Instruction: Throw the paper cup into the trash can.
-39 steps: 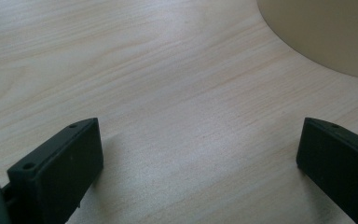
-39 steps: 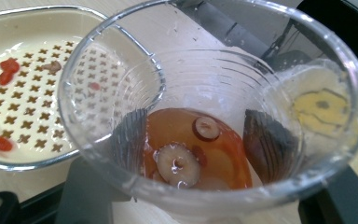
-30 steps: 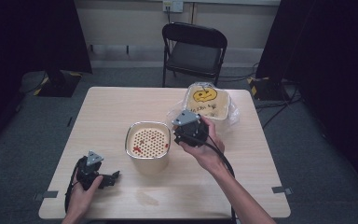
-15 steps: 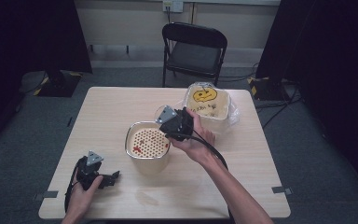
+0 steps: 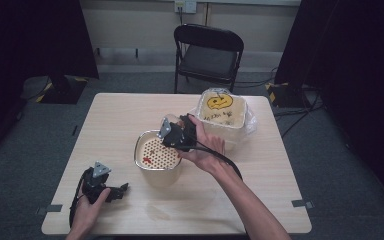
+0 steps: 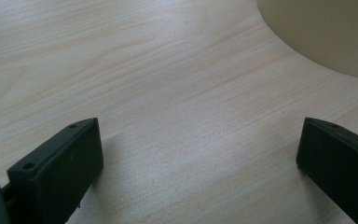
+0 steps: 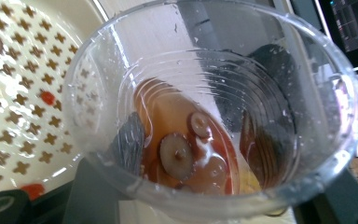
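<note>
Overhead, near the middle of the frame, my right gripper [image 5: 172,134] tilts a clear plastic cup [image 5: 169,122] over the cream strainer bin [image 5: 157,156], whose perforated insert already carries a few red bits; behind it, toward the upper right, sits a second tub with a yellow face drawn on its lid [image 5: 221,111]. At the lower left my left gripper [image 5: 117,191] rests on the wooden table [image 5: 115,117], apart from the bin. Its own view shows both jaws spread wide over bare wood grain, nothing between them, with the bin's curved wall [image 6: 326,32] in the upper right corner. From the right gripper view I look straight into the cup [image 7: 214,112], clamped between the jaws: amber liquid with round fruit slices [image 7: 175,154] pooled toward the lip, the insert's cross-shaped holes [image 7: 23,84] at left. That content is invisible from above. I would judge the pour should go slowly, lip kept over the insert, so solids land inside the rim.
</note>
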`<control>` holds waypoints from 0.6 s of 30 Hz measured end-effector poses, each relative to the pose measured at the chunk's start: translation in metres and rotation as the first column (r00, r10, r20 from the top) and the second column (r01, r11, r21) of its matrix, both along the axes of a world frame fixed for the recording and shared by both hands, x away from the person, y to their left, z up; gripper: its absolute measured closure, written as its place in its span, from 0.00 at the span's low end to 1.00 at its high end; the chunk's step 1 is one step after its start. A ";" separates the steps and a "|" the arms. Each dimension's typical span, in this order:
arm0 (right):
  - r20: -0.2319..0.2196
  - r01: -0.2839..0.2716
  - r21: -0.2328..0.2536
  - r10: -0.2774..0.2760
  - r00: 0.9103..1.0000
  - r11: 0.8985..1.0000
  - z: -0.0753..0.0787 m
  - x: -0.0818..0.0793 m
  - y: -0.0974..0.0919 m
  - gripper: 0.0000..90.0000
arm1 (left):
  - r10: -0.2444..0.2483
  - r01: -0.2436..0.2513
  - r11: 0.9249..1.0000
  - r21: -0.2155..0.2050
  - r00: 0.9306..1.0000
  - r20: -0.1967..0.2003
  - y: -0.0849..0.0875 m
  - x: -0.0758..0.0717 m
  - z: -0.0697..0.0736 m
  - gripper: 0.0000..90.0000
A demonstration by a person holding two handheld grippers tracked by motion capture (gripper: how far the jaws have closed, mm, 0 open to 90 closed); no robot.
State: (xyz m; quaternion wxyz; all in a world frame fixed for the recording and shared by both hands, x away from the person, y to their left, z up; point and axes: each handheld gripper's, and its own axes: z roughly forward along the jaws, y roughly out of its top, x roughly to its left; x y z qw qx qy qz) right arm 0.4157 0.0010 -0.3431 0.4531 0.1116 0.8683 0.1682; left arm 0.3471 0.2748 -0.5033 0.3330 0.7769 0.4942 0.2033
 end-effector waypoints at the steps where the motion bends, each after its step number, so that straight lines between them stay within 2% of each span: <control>1: 0.010 -0.003 -0.019 0.004 1.000 1.000 -0.001 0.000 0.001 0.50 | 0.000 0.000 1.000 0.000 1.000 0.001 0.000 0.000 0.000 0.00; 3: 0.019 -0.005 -0.040 0.006 1.000 0.999 -0.002 -0.001 0.003 0.50 | 0.000 0.000 1.000 0.000 1.000 0.000 0.000 0.000 0.000 0.00; 7: 0.083 -0.008 -0.129 0.019 0.996 0.992 -0.005 -0.004 0.010 0.50 | 0.000 0.000 1.000 0.000 1.000 0.001 0.000 0.000 0.000 0.00; 12: 0.100 -0.019 -0.186 0.038 0.994 0.982 -0.007 -0.005 0.016 0.50 | 0.000 0.000 1.000 0.000 1.000 0.001 0.000 0.000 0.000 0.00; 14: 0.135 -0.015 -0.227 0.047 0.990 0.974 -0.010 -0.005 0.018 0.50 | 0.000 0.000 1.000 0.000 1.000 0.000 0.000 0.000 0.000 0.00; 16: 0.164 -0.016 -0.280 0.064 0.984 0.960 -0.013 -0.007 0.021 0.50 | 0.000 0.000 1.000 0.000 1.000 0.000 0.000 0.000 0.000 0.00; 17: 0.164 -0.016 -0.280 0.064 0.984 0.960 -0.013 -0.007 0.021 0.50 | 0.000 0.000 1.000 0.000 1.000 0.000 0.000 0.000 0.000 0.00; 18: 0.186 -0.011 -0.320 0.074 0.980 0.947 -0.016 -0.009 0.023 0.50 | -0.001 0.001 1.000 0.000 1.000 0.000 0.000 0.000 0.000 0.00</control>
